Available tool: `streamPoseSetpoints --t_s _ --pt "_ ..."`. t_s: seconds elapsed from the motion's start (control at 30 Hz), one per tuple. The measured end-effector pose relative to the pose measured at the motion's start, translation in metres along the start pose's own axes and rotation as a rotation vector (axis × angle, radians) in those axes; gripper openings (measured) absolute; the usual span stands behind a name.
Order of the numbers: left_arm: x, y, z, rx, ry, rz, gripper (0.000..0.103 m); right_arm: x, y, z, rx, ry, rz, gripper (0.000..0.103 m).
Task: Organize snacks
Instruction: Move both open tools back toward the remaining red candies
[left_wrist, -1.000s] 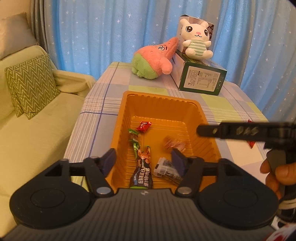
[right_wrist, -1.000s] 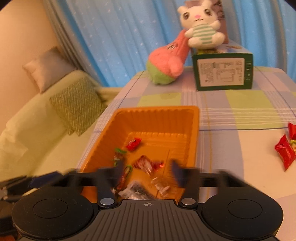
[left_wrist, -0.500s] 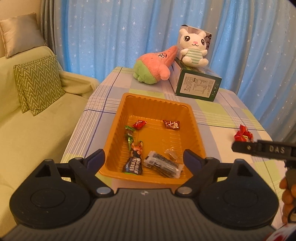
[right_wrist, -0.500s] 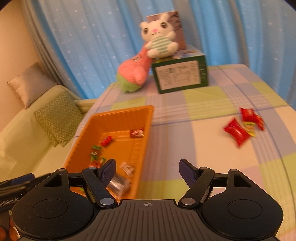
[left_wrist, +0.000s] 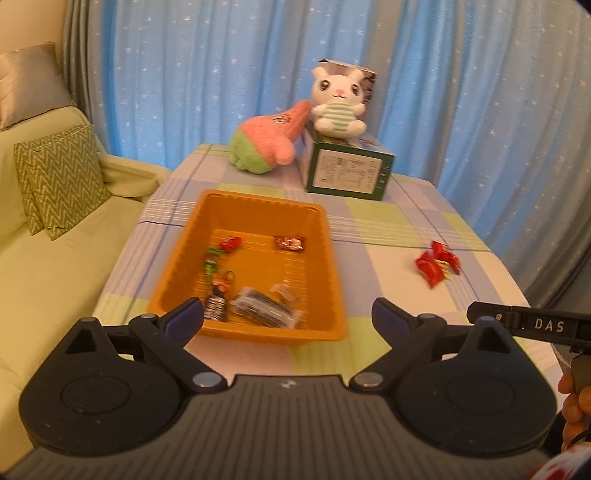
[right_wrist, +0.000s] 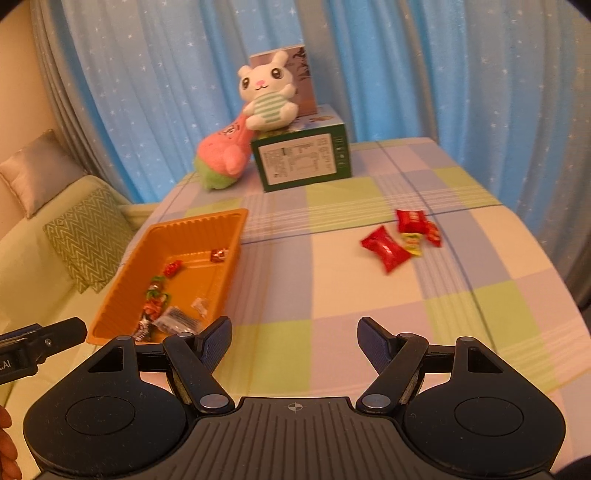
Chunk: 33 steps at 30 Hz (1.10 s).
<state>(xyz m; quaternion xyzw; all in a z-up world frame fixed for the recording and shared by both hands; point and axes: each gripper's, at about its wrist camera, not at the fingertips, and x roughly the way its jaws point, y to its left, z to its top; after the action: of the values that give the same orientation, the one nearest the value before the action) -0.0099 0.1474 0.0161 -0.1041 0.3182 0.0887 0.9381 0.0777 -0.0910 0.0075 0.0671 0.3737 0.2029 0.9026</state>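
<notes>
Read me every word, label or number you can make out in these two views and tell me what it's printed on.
"DAS": white letters on the black bar of the right gripper, seen from the left wrist.
".AI": white letters on the left gripper, cut off at the right wrist picture's edge.
Green box: white printed label, too small to read.
Pink plush: dark mark, unreadable.
Snack packets in the orange tray and red packets on the table: print blurred.
</notes>
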Motion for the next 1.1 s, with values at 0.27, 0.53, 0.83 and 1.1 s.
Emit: streamPoseSetpoints --t_s 0.27,0.53,0.83,1.1 --pt "-0.005 -0.04 -0.008 0.031 -0.005 -0.043 0.097 -0.025 -0.028 -0.009 0.032 -0.011 -0.048 0.075" --pt "-0.003 -0.071 -0.014 0.005 0.007 -0.079 0.097 -0.044 -0.06 -0.012 0.094 -0.019 -0.082 0.075" --pt "0.002 -0.097 -0.016 0.041 0.043 -0.124 0.097 -0.057 -0.087 -0.014 0.141 -0.026 -0.112 0.075" --pt "0.009 -0.117 -0.017 0.073 0.068 -0.152 0.096 -0.06 -0.103 -0.016 0.17 -0.03 -0.127 0.075"
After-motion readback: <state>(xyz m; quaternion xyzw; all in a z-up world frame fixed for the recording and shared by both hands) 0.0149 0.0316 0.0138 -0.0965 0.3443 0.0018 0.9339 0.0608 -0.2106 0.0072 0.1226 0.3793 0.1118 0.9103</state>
